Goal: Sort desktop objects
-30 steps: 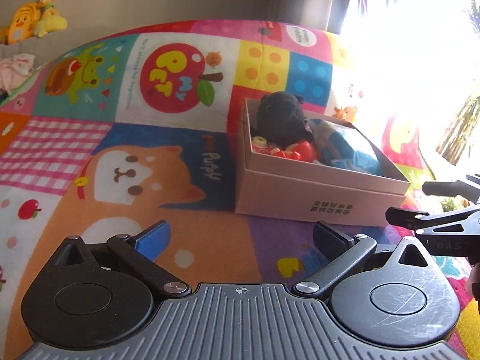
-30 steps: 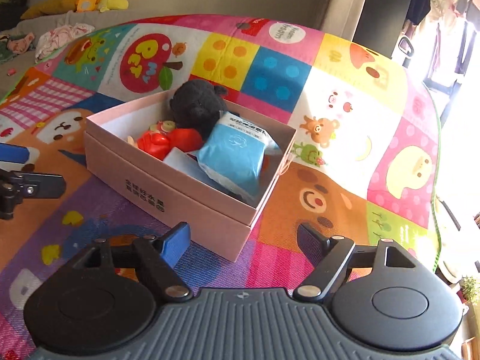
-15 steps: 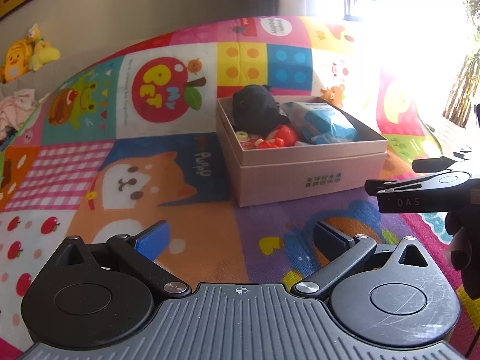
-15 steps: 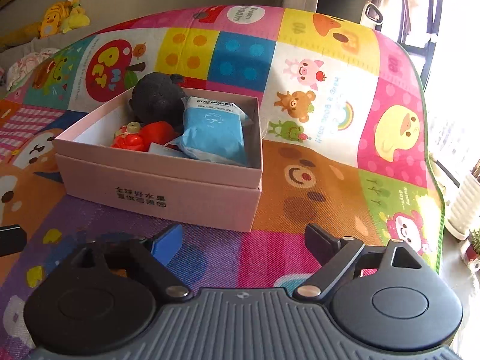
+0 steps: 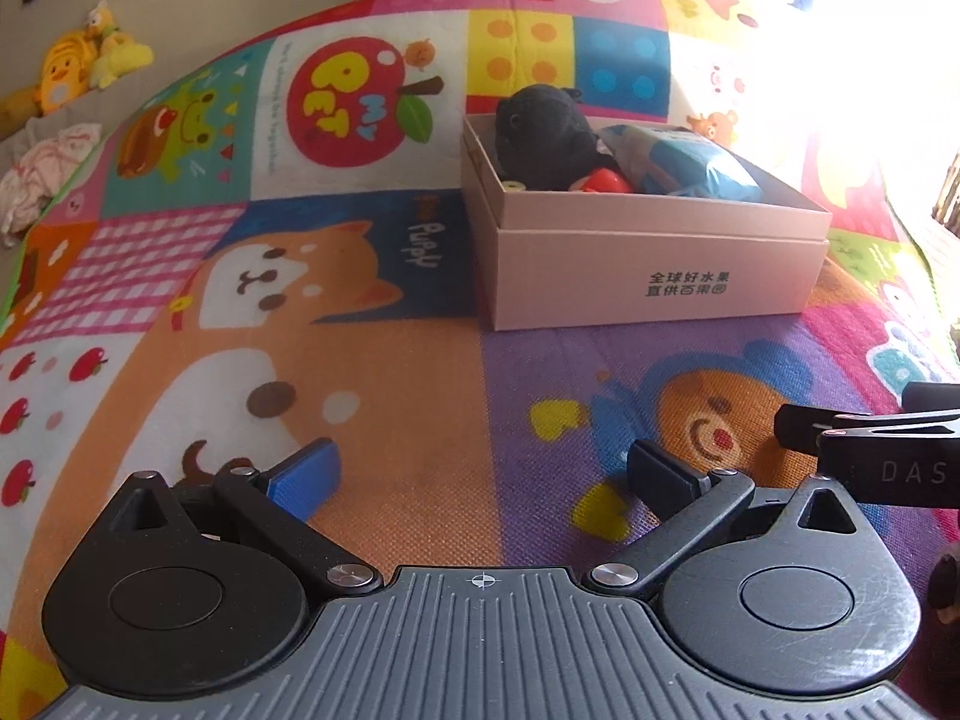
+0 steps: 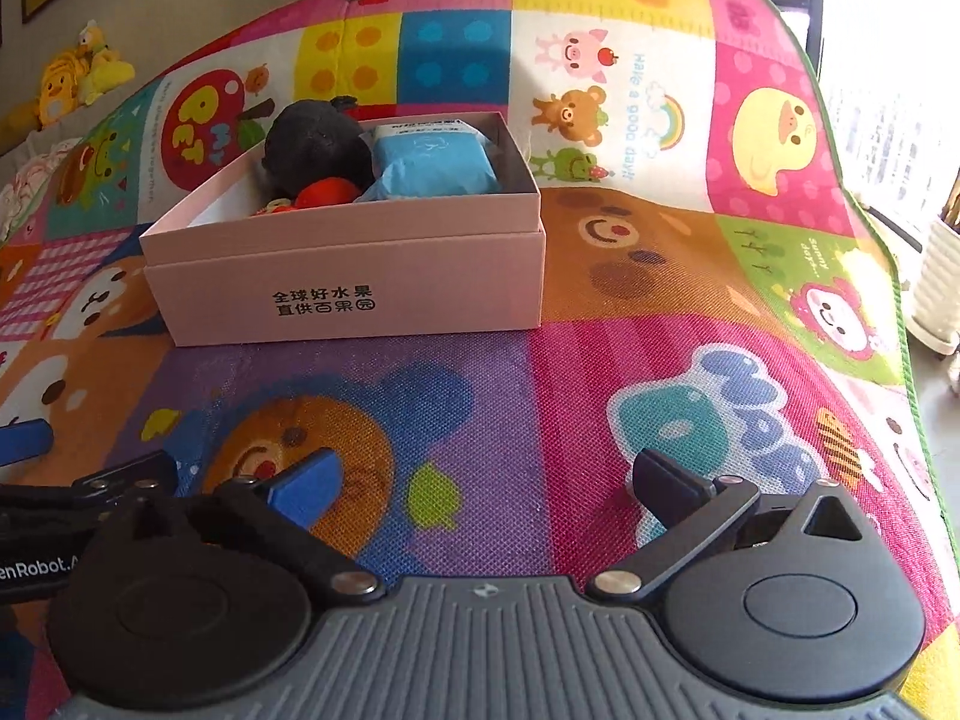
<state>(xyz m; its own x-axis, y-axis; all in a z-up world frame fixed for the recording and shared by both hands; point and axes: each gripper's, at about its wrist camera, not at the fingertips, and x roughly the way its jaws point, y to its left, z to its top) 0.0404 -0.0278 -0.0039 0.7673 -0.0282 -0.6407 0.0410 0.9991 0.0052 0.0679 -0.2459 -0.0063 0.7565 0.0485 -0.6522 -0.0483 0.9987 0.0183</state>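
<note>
A pink cardboard box (image 5: 654,276) stands on the colourful play mat; it also shows in the right wrist view (image 6: 348,288). Inside lie a black plush toy (image 5: 543,141), a red toy (image 5: 606,182) and a blue packet (image 5: 690,171). The same plush (image 6: 315,147), red toy (image 6: 324,192) and packet (image 6: 429,165) show in the right wrist view. My left gripper (image 5: 483,477) is open and empty, low over the mat in front of the box. My right gripper (image 6: 486,480) is open and empty, beside it on the right.
The play mat (image 5: 360,360) covers the floor. Yellow plush toys (image 5: 78,66) and a pale cloth (image 5: 42,174) lie at the far left by the wall. The mat's green edge (image 6: 900,276) runs on the right, with a white pot (image 6: 939,288) beyond it.
Both grippers have pulled back from the box and dropped lower over the mat. The box looks farther off and is seen square-on. Both stay open and empty.
</note>
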